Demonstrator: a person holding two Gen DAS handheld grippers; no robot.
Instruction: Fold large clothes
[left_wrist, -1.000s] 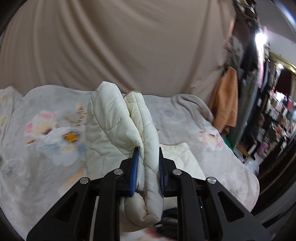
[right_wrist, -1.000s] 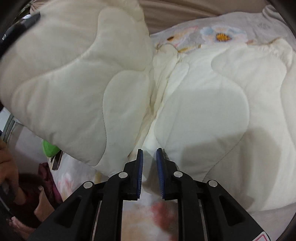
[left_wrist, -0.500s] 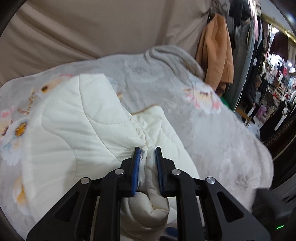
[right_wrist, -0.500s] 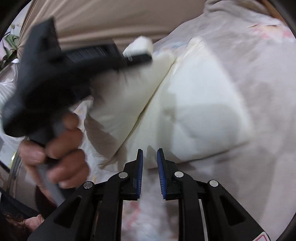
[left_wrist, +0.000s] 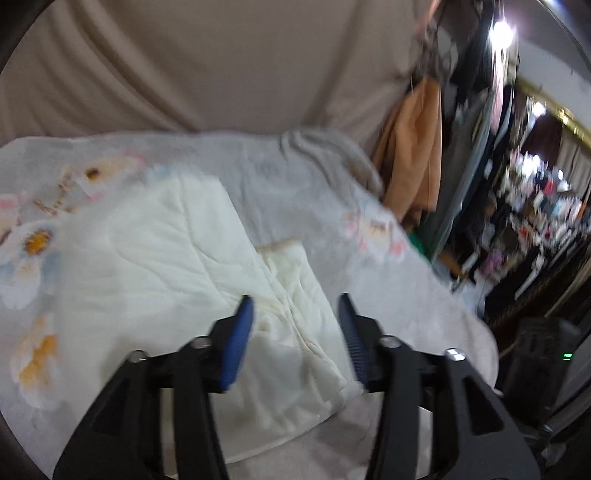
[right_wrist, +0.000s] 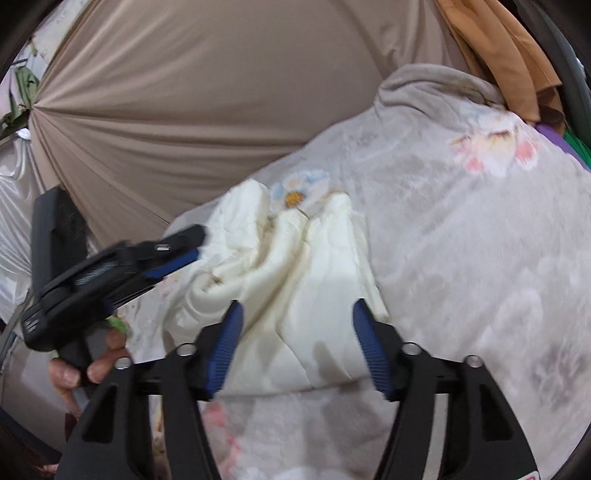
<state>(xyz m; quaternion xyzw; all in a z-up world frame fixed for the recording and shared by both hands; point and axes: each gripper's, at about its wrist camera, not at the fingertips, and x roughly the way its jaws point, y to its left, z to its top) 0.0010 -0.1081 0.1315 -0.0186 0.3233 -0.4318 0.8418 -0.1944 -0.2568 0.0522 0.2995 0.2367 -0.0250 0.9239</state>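
Observation:
A cream quilted jacket (left_wrist: 155, 280) lies folded on a grey floral blanket (left_wrist: 303, 192). In the left wrist view my left gripper (left_wrist: 295, 314) is open and empty, just above the jacket's near right part. In the right wrist view the jacket (right_wrist: 295, 266) lies bunched ahead of my right gripper (right_wrist: 297, 317), which is open and empty over its near edge. The left gripper (right_wrist: 177, 247) also shows there at the left, held in a hand, with its blue pads at the jacket's left edge.
A beige curtain (left_wrist: 207, 66) hangs behind the blanket. An orange garment (left_wrist: 413, 147) hangs at the right, with cluttered shop racks (left_wrist: 535, 206) beyond. The blanket's edge (left_wrist: 476, 332) drops off at the right. The blanket (right_wrist: 480, 240) spreads wide to the right of the jacket.
Both grippers have opened. The left gripper let go of the jacket fold, which now lies flat on the blanket. Both grippers have pulled back a little from the jacket.

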